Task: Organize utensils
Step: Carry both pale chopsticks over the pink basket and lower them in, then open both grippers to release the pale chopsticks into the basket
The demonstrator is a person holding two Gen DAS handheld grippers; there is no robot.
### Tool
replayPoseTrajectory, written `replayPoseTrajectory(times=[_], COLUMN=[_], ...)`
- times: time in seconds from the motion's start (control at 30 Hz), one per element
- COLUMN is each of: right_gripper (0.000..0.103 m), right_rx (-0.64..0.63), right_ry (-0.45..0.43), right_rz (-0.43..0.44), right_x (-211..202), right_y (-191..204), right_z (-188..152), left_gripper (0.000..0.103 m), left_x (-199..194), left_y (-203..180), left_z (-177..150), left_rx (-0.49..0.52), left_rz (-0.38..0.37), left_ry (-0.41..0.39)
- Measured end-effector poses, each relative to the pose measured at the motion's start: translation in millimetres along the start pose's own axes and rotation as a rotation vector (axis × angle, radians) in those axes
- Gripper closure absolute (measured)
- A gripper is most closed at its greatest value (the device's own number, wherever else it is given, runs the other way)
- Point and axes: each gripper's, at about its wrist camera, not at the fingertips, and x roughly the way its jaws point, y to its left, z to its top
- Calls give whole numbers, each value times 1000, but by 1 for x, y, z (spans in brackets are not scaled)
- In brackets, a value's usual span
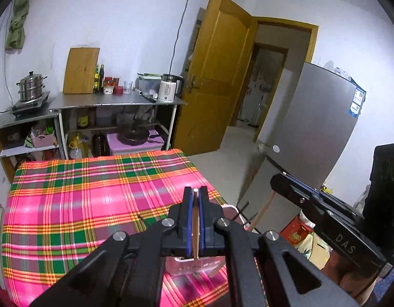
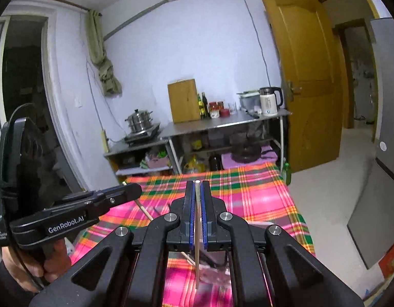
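Observation:
My left gripper (image 1: 196,191) is shut on a wooden chopstick (image 1: 195,227) that runs down between the blue pads toward a clear plastic container (image 1: 194,266) on the plaid cloth below. My right gripper (image 2: 197,183) is shut on another chopstick (image 2: 197,245) with a metal tip, its lower end pointing into the clear container (image 2: 214,273). The right gripper also shows at the right of the left wrist view (image 1: 281,179), holding its chopstick (image 1: 264,208). The left gripper shows in the right wrist view (image 2: 134,189) with its chopstick (image 2: 145,211).
The pink, green and orange plaid tablecloth (image 1: 81,199) covers the table. Behind it stand a steel counter (image 1: 115,101) with a cutting board, bottles and a kettle (image 1: 168,88), and a steamer pot (image 1: 31,87). A grey fridge (image 1: 312,128) and an open wooden door (image 1: 217,76) are at the right.

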Motion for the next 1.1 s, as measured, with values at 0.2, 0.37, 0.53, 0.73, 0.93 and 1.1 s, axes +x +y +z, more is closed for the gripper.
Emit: replayPoseTrajectory(times=[0.2,0.37,0.53,0.73,0.93,1.1], right_gripper=[99,99,99,99,99,97], right_rx=[7,5,-10,-30,-42,-55], right_ry=[-15,-30,-33,-4,33,70], right_rz=[-8,-20,-31,-42,-36,-43], right_x=[16,25,32,39,36,30], right_y=[-9,-14,-17,-19,-19,-18], right_z=[6,2,-4,-23,-38,-43], left_gripper=[98,98,98,98,98,88], left_x=[15,27,39,45,50,47], left_y=[6,6,10,13,13,13], left_z=[3,1,-9,-19,-31,-38], left_rx=[-10,-12,-11,-6,13,15], left_rz=[3,-1,-3,-12,2,7], left_ry=[5,13,34,51,83,89])
